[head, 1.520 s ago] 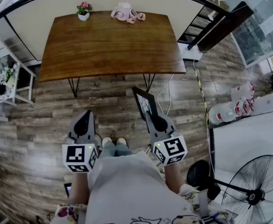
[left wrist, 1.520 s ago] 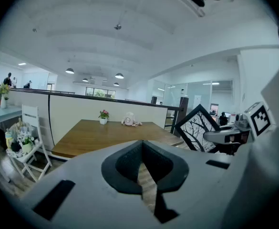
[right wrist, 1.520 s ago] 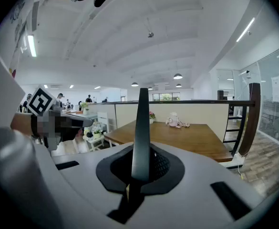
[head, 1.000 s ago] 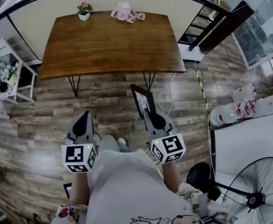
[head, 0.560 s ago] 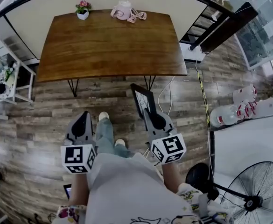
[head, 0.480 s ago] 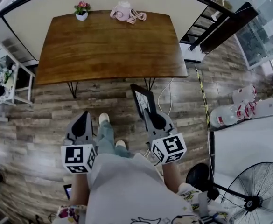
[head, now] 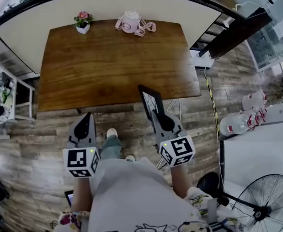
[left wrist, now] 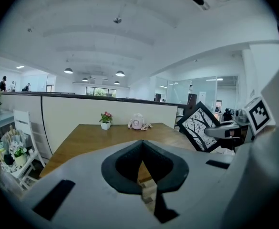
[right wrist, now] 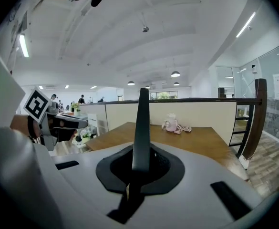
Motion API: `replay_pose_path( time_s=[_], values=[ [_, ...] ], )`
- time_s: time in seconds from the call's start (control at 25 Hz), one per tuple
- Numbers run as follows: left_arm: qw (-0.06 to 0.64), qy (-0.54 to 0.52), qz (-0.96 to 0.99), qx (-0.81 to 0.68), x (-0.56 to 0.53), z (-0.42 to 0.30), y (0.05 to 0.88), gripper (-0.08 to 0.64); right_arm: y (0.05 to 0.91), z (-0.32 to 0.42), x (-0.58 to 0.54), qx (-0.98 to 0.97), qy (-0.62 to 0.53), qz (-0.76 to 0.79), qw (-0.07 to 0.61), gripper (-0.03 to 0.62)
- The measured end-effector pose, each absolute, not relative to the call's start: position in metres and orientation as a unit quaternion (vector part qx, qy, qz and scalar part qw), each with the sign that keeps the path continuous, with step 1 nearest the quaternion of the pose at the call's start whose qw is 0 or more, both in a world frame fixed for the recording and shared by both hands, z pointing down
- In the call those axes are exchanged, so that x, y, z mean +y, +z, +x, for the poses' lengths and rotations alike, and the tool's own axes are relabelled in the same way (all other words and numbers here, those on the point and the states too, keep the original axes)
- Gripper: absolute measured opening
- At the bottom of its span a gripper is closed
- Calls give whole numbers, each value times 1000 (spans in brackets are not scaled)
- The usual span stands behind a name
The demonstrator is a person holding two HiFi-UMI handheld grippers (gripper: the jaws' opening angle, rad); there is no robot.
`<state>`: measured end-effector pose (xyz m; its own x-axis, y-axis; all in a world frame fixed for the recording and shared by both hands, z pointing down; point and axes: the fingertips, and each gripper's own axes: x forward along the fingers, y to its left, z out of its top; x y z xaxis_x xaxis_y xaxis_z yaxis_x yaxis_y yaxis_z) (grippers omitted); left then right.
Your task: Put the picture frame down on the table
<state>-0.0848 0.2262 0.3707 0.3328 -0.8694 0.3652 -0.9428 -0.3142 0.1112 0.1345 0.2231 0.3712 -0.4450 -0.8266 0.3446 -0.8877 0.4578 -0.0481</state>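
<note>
Grips black picture frame upright, edge-on, in right gripper's clenched fingers at wooden surface's near edge, surface ahead and below. Holds left gripper alongside, fingers clenched, empty.

Black frame held on edge at the table's near side

The frame has a thin black rim round a black-and-white print of bare branches. It stands on edge with one corner uppermost, its lower part pinched in the right gripper. It sits at the table's near edge, toward the right corner, and is not resting on the top. The table is a brown wooden rectangle on thin dark legs.
</note>
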Motion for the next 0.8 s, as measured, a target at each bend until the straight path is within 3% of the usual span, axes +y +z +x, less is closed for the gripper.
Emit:
replay_pose_path(
  time_s=[0.8],
  values=[
    [161, 142, 825, -522, 149, -108, 385, 0, 382, 107, 157, -814, 141, 544, 146, 8]
  ],
)
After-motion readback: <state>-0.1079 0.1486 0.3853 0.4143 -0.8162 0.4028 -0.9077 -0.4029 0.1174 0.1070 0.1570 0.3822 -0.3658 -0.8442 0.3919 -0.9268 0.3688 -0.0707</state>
